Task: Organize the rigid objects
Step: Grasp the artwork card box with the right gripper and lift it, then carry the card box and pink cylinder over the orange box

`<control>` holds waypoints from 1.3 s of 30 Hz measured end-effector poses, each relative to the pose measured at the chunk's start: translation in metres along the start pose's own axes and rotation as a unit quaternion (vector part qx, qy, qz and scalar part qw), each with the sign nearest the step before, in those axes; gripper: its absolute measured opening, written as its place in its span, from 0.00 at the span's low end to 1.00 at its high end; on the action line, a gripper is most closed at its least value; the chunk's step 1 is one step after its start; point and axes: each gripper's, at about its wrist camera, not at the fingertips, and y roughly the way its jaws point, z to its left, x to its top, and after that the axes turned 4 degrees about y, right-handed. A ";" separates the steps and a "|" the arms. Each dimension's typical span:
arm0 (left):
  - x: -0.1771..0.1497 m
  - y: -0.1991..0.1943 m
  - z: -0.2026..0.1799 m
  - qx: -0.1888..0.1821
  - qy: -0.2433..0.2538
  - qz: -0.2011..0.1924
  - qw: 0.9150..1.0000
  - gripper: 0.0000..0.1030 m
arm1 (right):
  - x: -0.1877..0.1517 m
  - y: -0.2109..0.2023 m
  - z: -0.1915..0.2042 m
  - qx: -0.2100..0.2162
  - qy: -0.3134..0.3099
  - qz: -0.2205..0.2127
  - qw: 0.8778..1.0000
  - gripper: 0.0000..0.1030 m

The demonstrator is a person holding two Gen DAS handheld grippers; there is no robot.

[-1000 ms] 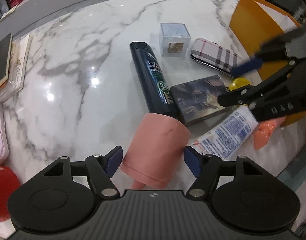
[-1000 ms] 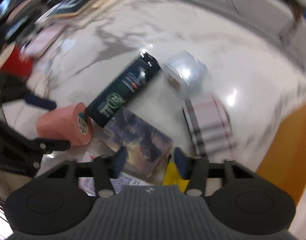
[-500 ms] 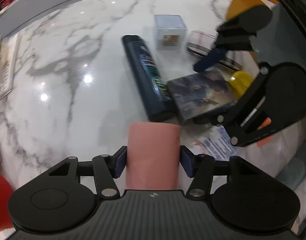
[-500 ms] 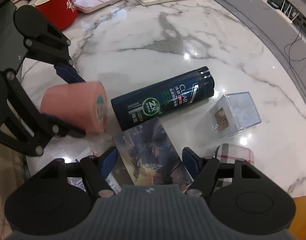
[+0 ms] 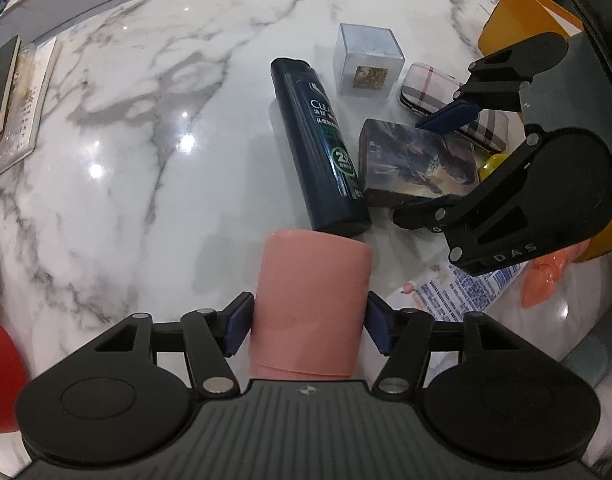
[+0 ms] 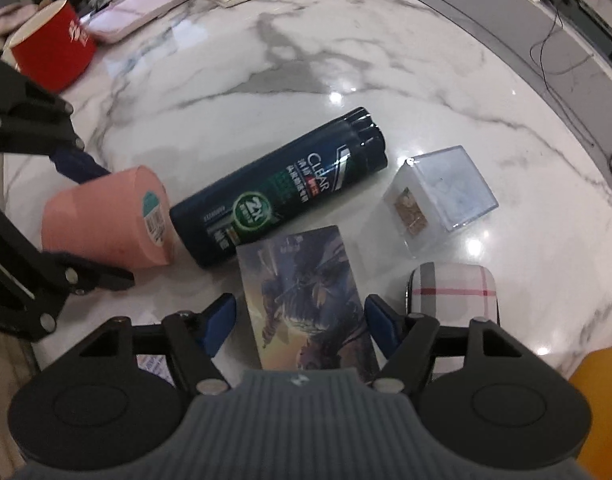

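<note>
Between the left gripper's [image 5: 308,322] blue pads: pink cup [image 5: 312,304], on its side, clamped across its wall for lifting. Beyond its fingertips: dark shampoo bottle [image 5: 320,148], lying flat. Between right gripper's [image 6: 299,320] spread, non-touching fingers: picture box [image 6: 310,300], straddled, ungripped.

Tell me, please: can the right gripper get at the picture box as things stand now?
Probably yes. The right gripper already straddles the picture box, jaws open on either side with small gaps. The shampoo bottle touches only its far corner, clear of the pads.
</note>
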 end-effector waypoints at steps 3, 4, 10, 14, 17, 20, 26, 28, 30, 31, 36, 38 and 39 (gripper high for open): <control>-0.002 0.001 0.001 0.000 -0.006 -0.008 1.000 0.62 | -0.001 0.000 -0.004 0.000 0.012 -0.013 1.000 0.62; -0.002 0.000 0.001 0.003 -0.007 -0.012 1.000 0.62 | -0.001 0.000 -0.005 0.000 0.016 -0.015 1.000 0.61; -0.003 -0.015 -0.006 0.011 -0.011 -0.038 0.999 0.62 | -0.008 -0.018 -0.002 -0.011 0.039 -0.043 0.998 0.59; -0.002 -0.032 -0.014 0.018 -0.018 -0.061 0.998 0.62 | -0.014 -0.043 -0.002 -0.010 0.065 -0.070 0.995 0.59; -0.001 -0.049 -0.022 0.019 -0.021 -0.083 0.996 0.62 | -0.020 -0.066 0.000 -0.015 0.078 -0.096 0.992 0.59; 0.000 -0.067 -0.034 0.022 -0.017 -0.103 0.994 0.62 | -0.029 -0.092 0.002 -0.018 0.092 -0.121 0.988 0.59; 0.009 -0.104 -0.065 0.021 -0.005 -0.146 0.989 0.62 | -0.050 -0.150 -0.003 -0.030 0.121 -0.167 0.978 0.59; 0.014 -0.116 -0.080 0.020 0.003 -0.162 0.987 0.62 | -0.060 -0.168 -0.007 -0.038 0.136 -0.177 0.974 0.59; 0.020 -0.127 -0.095 0.014 0.011 -0.178 0.984 0.62 | -0.072 -0.189 -0.016 -0.042 0.158 -0.188 0.968 0.59; 0.024 -0.132 -0.103 0.009 0.015 -0.185 0.983 0.62 | -0.078 -0.198 -0.020 -0.043 0.169 -0.191 0.966 0.59; 0.043 -0.143 -0.145 -0.018 0.037 -0.211 0.977 0.62 | -0.117 -0.239 -0.045 -0.069 0.218 -0.199 0.953 0.59; 0.050 -0.142 -0.162 -0.027 0.048 -0.216 0.975 0.62 | -0.137 -0.250 -0.057 -0.086 0.241 -0.195 0.947 0.59; 0.055 -0.140 -0.171 -0.031 0.054 -0.218 0.974 0.62 | -0.146 -0.254 -0.063 -0.092 0.252 -0.193 0.944 0.59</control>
